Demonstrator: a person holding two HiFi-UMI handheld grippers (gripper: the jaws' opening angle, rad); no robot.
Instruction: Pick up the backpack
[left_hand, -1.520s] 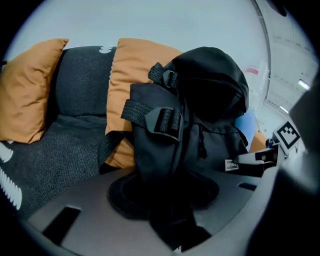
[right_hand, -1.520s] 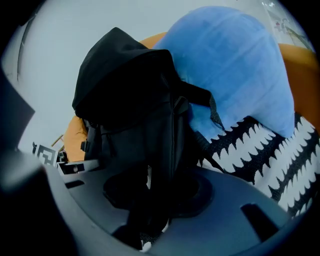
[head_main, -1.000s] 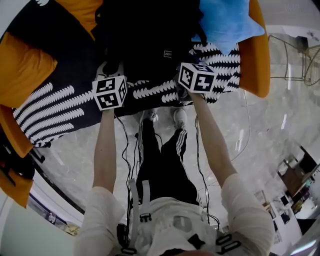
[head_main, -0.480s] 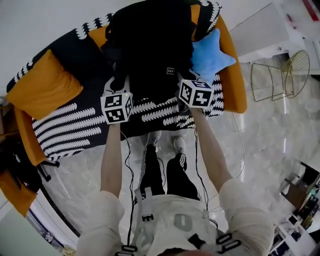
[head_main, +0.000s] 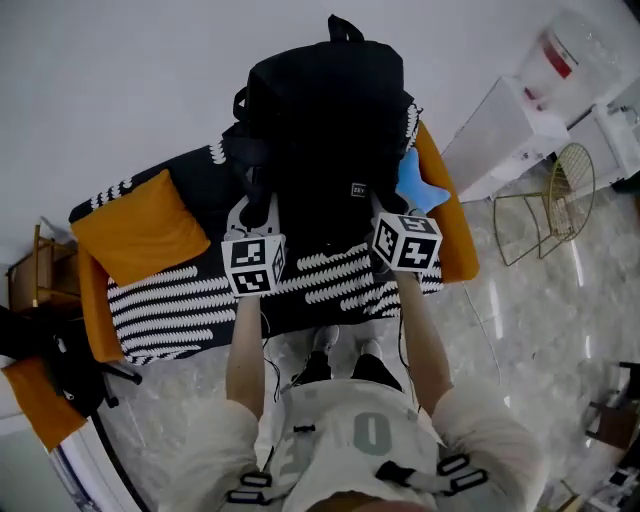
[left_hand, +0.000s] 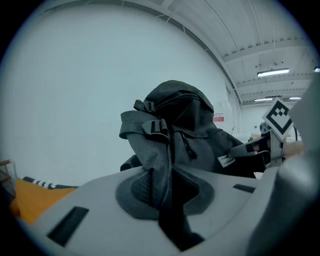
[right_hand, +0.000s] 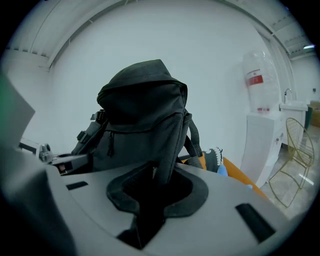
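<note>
The black backpack (head_main: 325, 130) hangs upright in front of the white wall, held off the sofa by both grippers. My left gripper (head_main: 256, 208) is shut on a grey webbed strap of the backpack (left_hand: 175, 120) that runs down between its jaws; in its own view the left gripper (left_hand: 167, 186) pinches that strap tight. My right gripper (head_main: 386, 206) is shut on a fold of strap at the pack's other side. From the right gripper view, the backpack (right_hand: 142, 110) rises above the right gripper (right_hand: 154, 186), strap clamped between the pads.
Below the pack is an orange sofa with a black-and-white patterned throw (head_main: 180, 300), an orange cushion (head_main: 140, 225) and a blue star pillow (head_main: 415, 188). A white water dispenser (head_main: 510, 120) and a gold wire chair (head_main: 555, 195) stand to the right.
Both grippers have risen together with the backpack, lifting it off the sofa seat to in front of the wall. The sofa now sits lower and smaller in the head view.
</note>
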